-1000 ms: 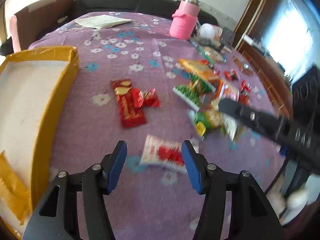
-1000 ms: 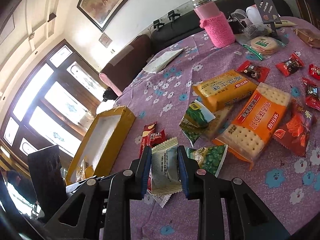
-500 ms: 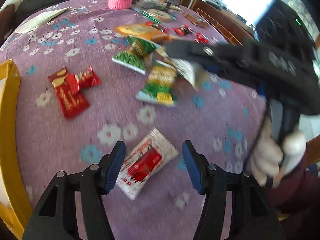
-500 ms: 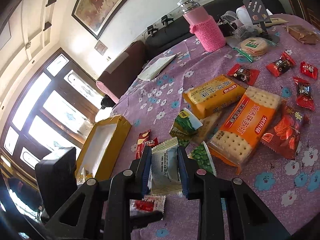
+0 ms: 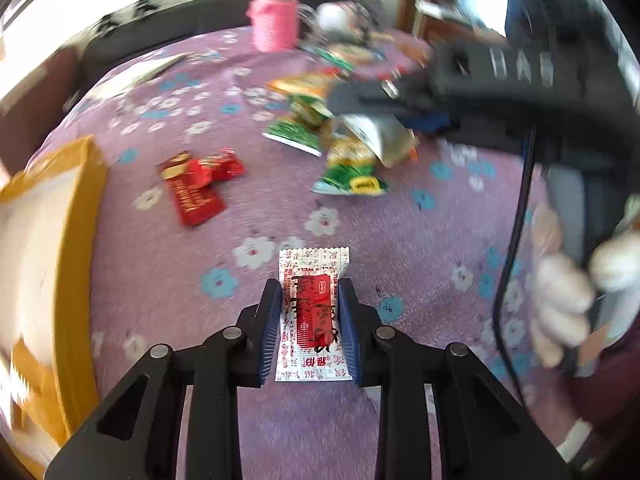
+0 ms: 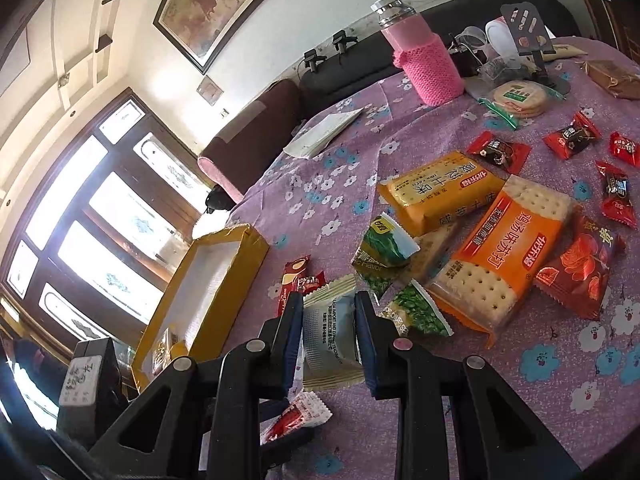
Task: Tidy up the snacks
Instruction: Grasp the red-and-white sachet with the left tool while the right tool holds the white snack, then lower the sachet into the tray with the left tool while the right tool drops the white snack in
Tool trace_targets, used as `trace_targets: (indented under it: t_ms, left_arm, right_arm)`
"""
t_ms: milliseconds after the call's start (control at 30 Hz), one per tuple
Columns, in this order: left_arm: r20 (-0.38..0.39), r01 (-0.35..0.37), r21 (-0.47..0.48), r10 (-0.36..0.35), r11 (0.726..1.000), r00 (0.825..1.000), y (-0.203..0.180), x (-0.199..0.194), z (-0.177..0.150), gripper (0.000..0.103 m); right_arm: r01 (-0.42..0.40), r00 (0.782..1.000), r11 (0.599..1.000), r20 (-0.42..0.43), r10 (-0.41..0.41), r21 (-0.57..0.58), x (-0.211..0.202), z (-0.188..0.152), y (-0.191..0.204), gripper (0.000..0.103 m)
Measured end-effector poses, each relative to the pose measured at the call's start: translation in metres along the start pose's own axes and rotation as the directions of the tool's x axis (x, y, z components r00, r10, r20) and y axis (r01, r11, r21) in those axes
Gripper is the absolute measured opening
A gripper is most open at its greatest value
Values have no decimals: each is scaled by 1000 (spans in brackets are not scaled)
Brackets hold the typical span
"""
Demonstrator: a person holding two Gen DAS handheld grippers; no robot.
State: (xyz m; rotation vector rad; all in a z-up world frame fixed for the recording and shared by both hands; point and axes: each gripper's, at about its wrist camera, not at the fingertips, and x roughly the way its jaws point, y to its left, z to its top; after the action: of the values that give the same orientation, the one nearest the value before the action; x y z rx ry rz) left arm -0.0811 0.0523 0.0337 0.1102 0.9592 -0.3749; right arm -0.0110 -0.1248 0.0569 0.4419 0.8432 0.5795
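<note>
Purple floral-cloth counter (image 5: 168, 288): left gripper (image 5: 311, 322) pinches flat white-and-red sachet (image 5: 314, 304); right gripper (image 6: 328, 334) pinches grey-white packet (image 6: 330, 336). Risk: thin wrappers slipping mid-carry.

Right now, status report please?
Left gripper shut on red-white packet. Right gripper shut on grey packet. Yellow box open, nothing in the way.

Bright window glare, blurred fisheye edges

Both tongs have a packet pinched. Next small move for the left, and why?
Probably lift the left tongs straight up: its pads press the white-and-red packet, which lies on the cloth. Then carry it to the yellow box at the left.
</note>
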Motion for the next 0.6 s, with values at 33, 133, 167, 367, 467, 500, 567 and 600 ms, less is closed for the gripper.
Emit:
trace_targets:
  t_ms: [33, 133, 167, 367, 467, 500, 567, 600]
  left_arm:
    - [18, 6, -28, -5, 1000, 1000, 7, -9, -2, 26]
    - [85, 19, -120, -9, 993, 996, 30, -40, -5, 26]
    - [114, 18, -158, 0, 987, 993, 42, -54, -8, 26]
    - [225, -55, -340, 138, 939, 965, 128, -121, -18, 26]
    - [217, -103, -400, 203, 911, 955, 171, -135, -16, 26]
    - [206, -126, -413, 227, 902, 952, 186, -136, -15, 26]
    - [168, -178, -432, 272, 884, 947, 212, -130, -12, 26]
    - [154, -193, -442, 286, 876, 946, 222, -126, -11, 26]
  right_arm:
    - [-5, 1000, 1000, 2, 5, -5, 0, 0, 1, 27]
    - [-14, 1000, 999, 8, 14, -35, -1, -2, 9, 27]
    - [-12, 1000, 999, 9, 12, -47, 0, -2, 11, 27]
    - [-20, 1000, 995, 10, 21, -94, -1, -5, 42, 26]
    - [-71, 997, 989, -16, 70, -130, 0, 2, 84, 26]
    - [-89, 996, 985, -29, 86, -147, 3, 4, 99, 26]
    - [-131, 990, 976, -72, 120, -176, 17, 8, 133, 26]
    - [-141, 987, 971, -99, 124, -195, 28, 8, 151, 26]
